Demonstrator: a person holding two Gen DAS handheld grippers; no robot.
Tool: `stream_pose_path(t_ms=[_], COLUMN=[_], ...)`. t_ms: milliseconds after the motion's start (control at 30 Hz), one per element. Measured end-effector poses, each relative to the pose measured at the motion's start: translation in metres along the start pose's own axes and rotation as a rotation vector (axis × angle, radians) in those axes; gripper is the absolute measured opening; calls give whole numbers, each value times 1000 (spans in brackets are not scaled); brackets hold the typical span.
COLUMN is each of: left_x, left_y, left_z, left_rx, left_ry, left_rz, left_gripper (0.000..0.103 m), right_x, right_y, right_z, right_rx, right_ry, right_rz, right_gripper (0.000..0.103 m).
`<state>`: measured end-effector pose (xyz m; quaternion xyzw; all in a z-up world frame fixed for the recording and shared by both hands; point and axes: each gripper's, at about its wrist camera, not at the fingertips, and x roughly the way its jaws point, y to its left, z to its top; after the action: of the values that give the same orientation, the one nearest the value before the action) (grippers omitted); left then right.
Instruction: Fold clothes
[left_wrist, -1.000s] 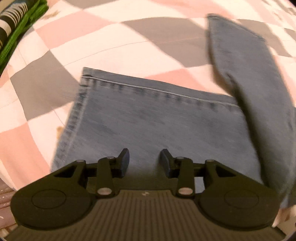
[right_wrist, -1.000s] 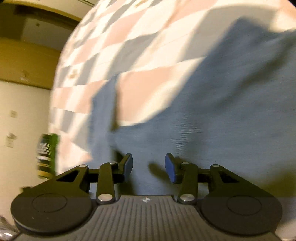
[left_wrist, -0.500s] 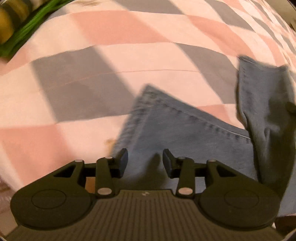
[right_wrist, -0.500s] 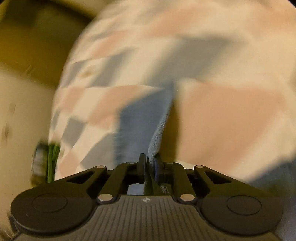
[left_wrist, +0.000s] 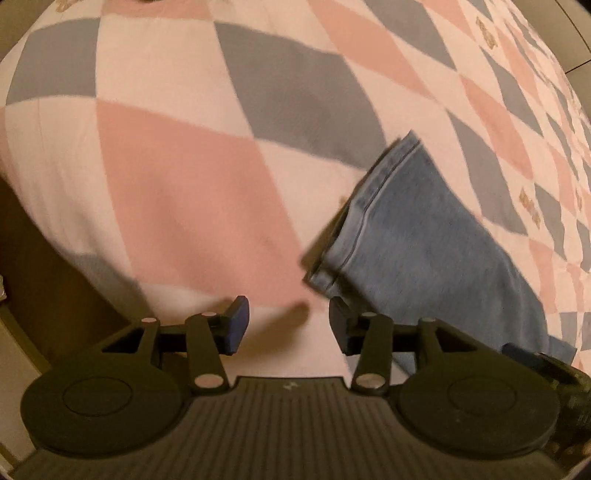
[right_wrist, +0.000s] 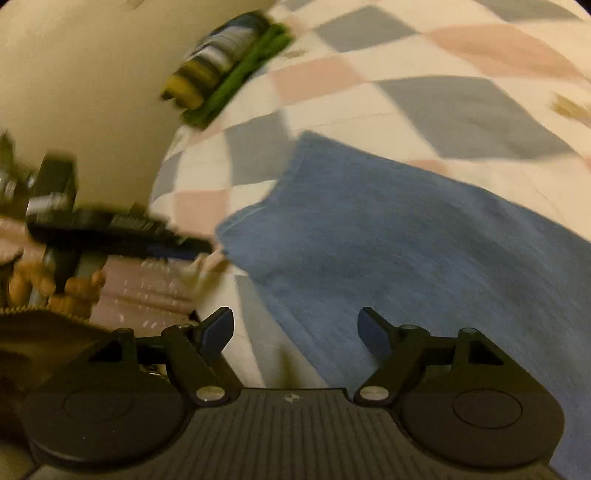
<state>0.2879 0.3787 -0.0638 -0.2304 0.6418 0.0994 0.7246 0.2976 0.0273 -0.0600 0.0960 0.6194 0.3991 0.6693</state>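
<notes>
Lying flat, jeans (right_wrist: 406, 240) on quilt (left_wrist: 184, 184) | both tongs apparently empty, just opening

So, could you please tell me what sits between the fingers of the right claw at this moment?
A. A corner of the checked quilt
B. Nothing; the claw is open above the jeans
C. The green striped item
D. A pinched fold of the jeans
B: the right claw has just been opening, and its fingers now stand wide apart with no cloth pinched, the jeans lying flat on the checked quilt beyond.
</notes>
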Motion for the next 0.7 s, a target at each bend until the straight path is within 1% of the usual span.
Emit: stream_pose_path(t_ms=[33,100,167,200,267,333,367,400,433,467,500,567,600,667,700], left_x=[0,1,3,9,22,29,32,35,35,35,36,36,35,35,34], left_y=[-1,-3,-6,-5,-5,-4,-5,-6,-8,-10,-12,-17,-17,-17,-16], left_z=[-1,0,2,4,9,13,15,17,18,20,21,24,25,25,25], left_rx=[4,5,2,-28,-88,-142,-149,-152,-140,-127,-114,-90,-86,-77,-73], left_ry=[0,-14,-25,-15,2,1,2,3,2,1,0,-1,3,6,7], left_rz=[-4,-48,-91,-108,-143,-170,-167,-164,-154,-145,-135,-118,-117,-114,-113], left_gripper=[42,43,51,53,52,51,51,46,41,38,34,34,34,34,34], right_x=[-7,-21,-38,-46,-63,-78,-83,-87,-89,-87,-84,-75,-68,-56,-49], right_y=[-10,-32,-54,-65,-86,-98,-99,-99,-97,-90,-83,-67,-58,-39,-32], right_z=[-2,-11,-30,-40,-60,-80,-87,-94,-99,-102,-105,-110,-111,-119,-122], right_rx=[47,170,268,317,413,453,448,440,415,358,295,146,55,-116,-178], right_ry=[-14,-48,-79,-94,-125,-145,-154,-163,-165,-154,-140,-104,-79,-50,-38], right_rz=[-23,-83,-141,-170,-228,-279,-302,-326,-350,-385,-423,-489,-514,-554,-561], right_gripper=[77,77,77,77,77,77,77,74,68,66,60,54,52,52,52])
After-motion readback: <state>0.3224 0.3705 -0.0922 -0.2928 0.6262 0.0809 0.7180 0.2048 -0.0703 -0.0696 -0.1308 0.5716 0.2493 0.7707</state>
